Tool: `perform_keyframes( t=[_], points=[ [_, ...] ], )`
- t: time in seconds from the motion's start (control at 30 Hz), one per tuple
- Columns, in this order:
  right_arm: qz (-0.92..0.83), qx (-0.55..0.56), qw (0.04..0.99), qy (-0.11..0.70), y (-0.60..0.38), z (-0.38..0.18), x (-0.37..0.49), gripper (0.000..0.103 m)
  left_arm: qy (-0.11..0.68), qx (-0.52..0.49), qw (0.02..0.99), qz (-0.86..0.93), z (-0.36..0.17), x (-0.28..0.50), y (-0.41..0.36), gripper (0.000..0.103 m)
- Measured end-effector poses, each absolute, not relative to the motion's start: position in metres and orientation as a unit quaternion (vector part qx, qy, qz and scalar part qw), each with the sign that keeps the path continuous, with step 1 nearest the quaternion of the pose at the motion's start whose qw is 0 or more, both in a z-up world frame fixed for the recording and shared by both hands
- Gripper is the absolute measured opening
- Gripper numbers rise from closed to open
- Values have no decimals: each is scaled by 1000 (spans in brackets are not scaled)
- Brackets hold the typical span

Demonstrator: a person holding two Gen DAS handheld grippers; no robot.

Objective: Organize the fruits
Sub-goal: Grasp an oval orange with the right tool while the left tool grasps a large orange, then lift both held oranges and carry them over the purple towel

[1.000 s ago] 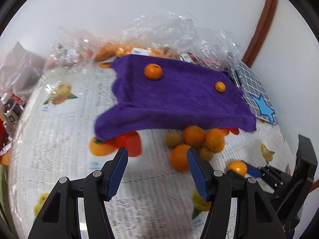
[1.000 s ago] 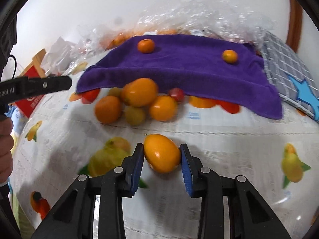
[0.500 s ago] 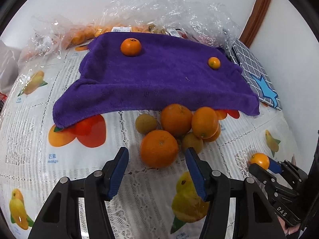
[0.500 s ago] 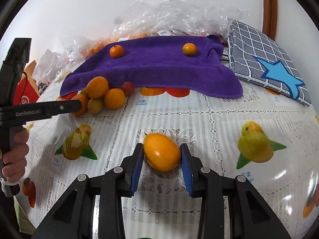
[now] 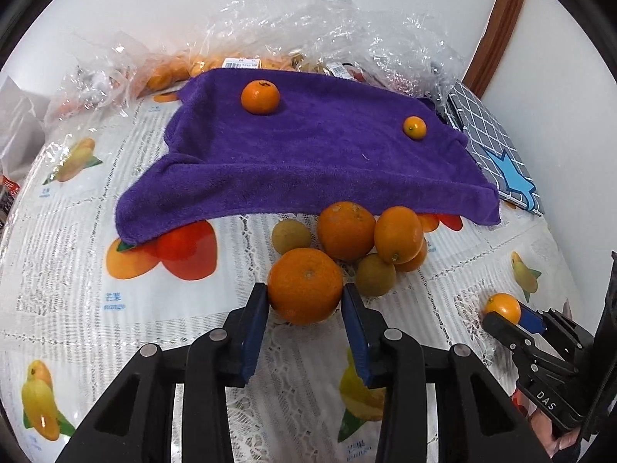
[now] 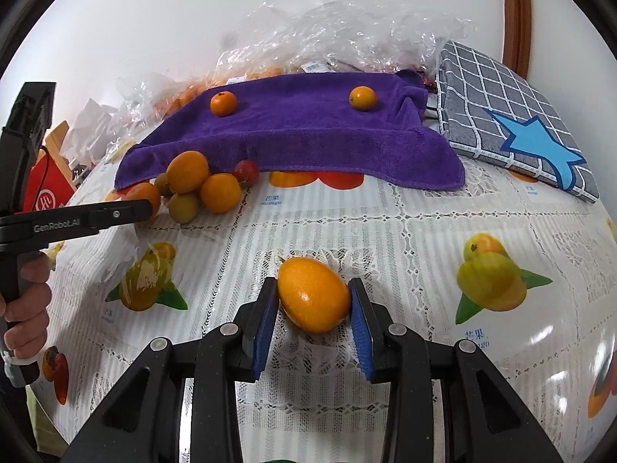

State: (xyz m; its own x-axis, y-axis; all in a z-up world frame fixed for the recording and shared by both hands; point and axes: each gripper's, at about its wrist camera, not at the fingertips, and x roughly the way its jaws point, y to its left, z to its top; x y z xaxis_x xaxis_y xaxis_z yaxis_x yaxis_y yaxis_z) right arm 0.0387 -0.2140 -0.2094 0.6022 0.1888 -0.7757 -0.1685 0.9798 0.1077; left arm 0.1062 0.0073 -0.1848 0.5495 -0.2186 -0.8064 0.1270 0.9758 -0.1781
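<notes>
**Both grippers on fruit beside the purple towel.**
Your left gripper has its jaws closed against the front orange of the pile; lifting it may, it seems, set the touching neighbours rolling. Your right gripper clamps an oval orange fruit over the tablecloth. Only the right view shows a red fruit at the towel's edge.
</notes>
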Motion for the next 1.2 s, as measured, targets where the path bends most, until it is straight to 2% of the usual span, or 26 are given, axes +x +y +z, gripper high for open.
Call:
perform_keyframes(
  t=[0.5,1.2],
  points=[
    [87,21,898,430,-214,-201,28,36,436,-57,893,-98,-155,85,19,37],
    [61,16,920,388,-219,-146,29,36,398,-64,911,-88,-114,71,25,37]
  ],
)
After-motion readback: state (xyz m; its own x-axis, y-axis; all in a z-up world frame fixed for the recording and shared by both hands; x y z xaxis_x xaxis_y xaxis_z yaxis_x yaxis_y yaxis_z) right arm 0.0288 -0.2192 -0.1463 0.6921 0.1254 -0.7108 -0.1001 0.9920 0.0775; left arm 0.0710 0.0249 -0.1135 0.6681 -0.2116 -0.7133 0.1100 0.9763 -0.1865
